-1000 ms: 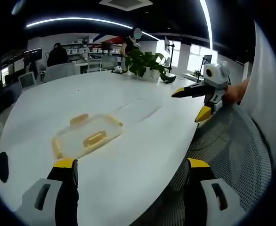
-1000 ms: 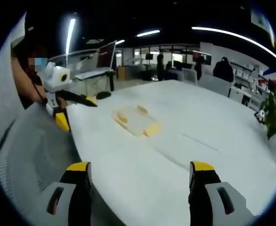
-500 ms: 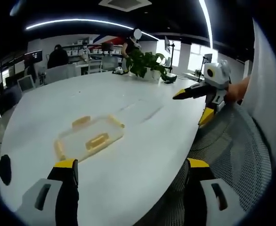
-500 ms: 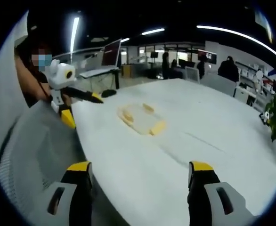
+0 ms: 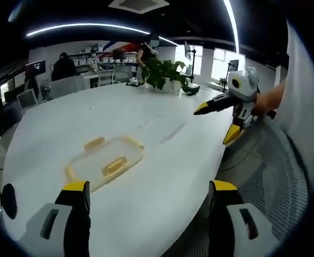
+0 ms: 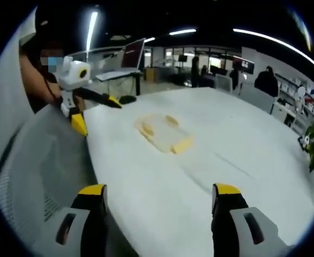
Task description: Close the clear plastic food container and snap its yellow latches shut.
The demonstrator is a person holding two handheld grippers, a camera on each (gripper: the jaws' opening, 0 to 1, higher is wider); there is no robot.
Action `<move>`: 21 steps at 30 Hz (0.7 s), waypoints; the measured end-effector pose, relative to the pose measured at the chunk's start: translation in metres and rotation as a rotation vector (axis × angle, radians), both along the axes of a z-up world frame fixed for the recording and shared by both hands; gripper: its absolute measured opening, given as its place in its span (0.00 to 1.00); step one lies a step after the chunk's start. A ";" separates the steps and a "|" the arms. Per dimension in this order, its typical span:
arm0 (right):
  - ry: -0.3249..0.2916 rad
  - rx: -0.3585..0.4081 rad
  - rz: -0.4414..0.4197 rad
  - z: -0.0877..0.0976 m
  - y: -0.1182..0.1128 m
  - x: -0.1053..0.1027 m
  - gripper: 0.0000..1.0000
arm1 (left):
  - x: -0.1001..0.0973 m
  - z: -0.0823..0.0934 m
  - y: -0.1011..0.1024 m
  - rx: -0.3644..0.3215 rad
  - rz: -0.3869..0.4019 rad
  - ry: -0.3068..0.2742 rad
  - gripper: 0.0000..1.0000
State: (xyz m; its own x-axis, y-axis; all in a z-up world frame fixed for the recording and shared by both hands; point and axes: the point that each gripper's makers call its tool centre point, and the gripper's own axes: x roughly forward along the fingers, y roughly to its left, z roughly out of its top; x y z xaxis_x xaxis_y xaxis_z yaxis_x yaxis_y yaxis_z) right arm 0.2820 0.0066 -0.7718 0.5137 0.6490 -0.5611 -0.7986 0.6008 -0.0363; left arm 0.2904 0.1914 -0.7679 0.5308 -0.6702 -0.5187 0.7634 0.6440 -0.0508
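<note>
A clear plastic food container with yellow latches lies flat on the white table, ahead of my left gripper and slightly left. The left gripper is open, well short of it, with nothing between its jaws. In the right gripper view the same container lies further out on the table. My right gripper is open too, hovering over the table's near edge. Each gripper appears in the other's view, held near the table edge: the right gripper and the left gripper.
A grey mesh chair back stands close at the table edge, also seen as the chair back. A potted plant stands at the far end of the table. Desks, monitors and people fill the office behind.
Both views have shifted slightly as the hands moved; the container sits a little closer in each. Both grippers remain open and nothing on the table has moved.
</note>
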 end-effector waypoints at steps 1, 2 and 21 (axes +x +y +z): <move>-0.001 -0.004 0.005 0.000 0.001 0.001 0.79 | 0.002 0.001 0.000 -0.001 0.000 -0.002 0.92; -0.001 -0.006 0.009 0.000 0.001 0.002 0.79 | 0.004 0.001 0.001 -0.002 0.000 -0.004 0.92; -0.006 -0.057 0.074 0.000 0.009 0.021 0.76 | 0.021 -0.004 0.009 0.013 -0.001 -0.008 0.90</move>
